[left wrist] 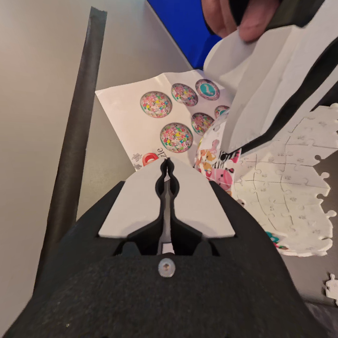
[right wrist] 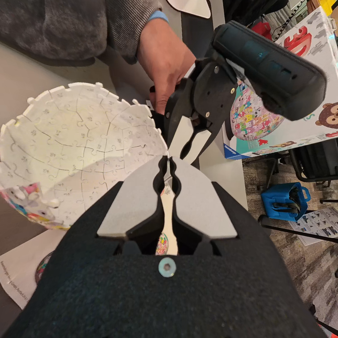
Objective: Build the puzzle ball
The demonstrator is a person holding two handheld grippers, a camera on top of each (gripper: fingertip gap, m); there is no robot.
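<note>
Two grippers meet at the rim of the half-built puzzle ball (right wrist: 76, 151), a white bowl of joined pieces at nine o'clock in the right wrist view. The right gripper (right wrist: 168, 158) pinches that rim. The left gripper (left wrist: 167, 161), its fingers pressed together, seems empty, above the instruction sheet (left wrist: 128, 113); a loose piece (left wrist: 332, 290) lies at four o'clock.

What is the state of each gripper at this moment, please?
Left gripper: closed, holding nothing visible.
Right gripper: closed on the rim of the half-built puzzle ball.
</note>
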